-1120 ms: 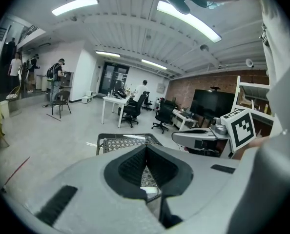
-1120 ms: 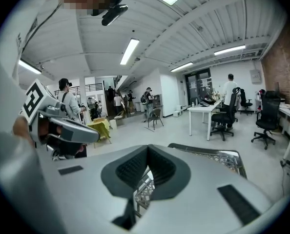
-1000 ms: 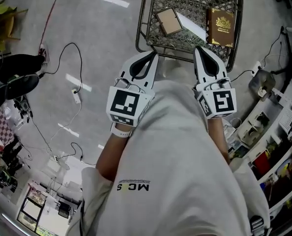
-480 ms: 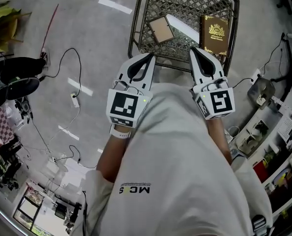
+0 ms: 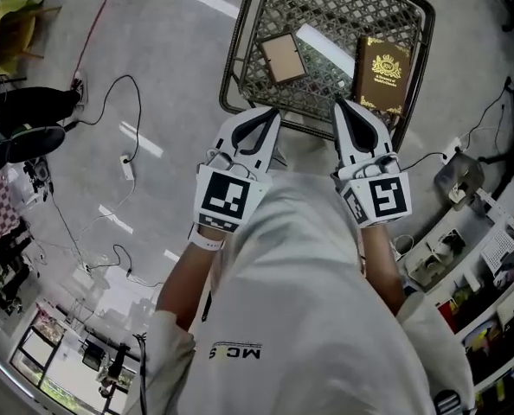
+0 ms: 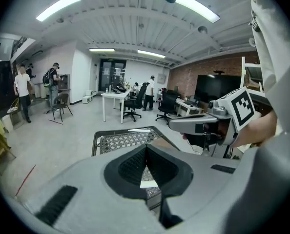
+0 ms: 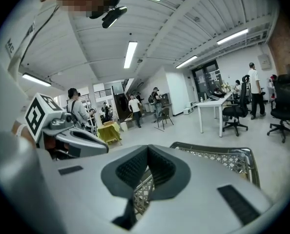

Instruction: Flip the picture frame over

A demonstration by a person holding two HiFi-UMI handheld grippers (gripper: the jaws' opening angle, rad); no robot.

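Note:
A small tan picture frame (image 5: pixel 283 57) lies flat on the left part of a metal mesh table (image 5: pixel 236 55). In the head view both grippers hover side by side at the table's near edge, short of the frame. My left gripper (image 5: pixel 273 111) is shut with nothing in it, its tips meeting in the left gripper view (image 6: pixel 146 148) above the mesh table (image 6: pixel 116 140). My right gripper (image 5: pixel 339 104) is also shut and empty, its tips (image 7: pixel 147 150) over the table's near rim (image 7: pixel 218 155). Neither gripper touches the frame.
A dark brown book (image 5: pixel 380 74) with a gold emblem lies on the table's right part. Cables and a power strip (image 5: pixel 125 167) trail over the floor at the left. Shelving (image 5: pixel 491 258) stands at the right. People, desks and chairs are far off in the room.
Both grippers have moved forward toward the table's near edge and sunk a little, staying shut. The frame and book have not moved on the table.

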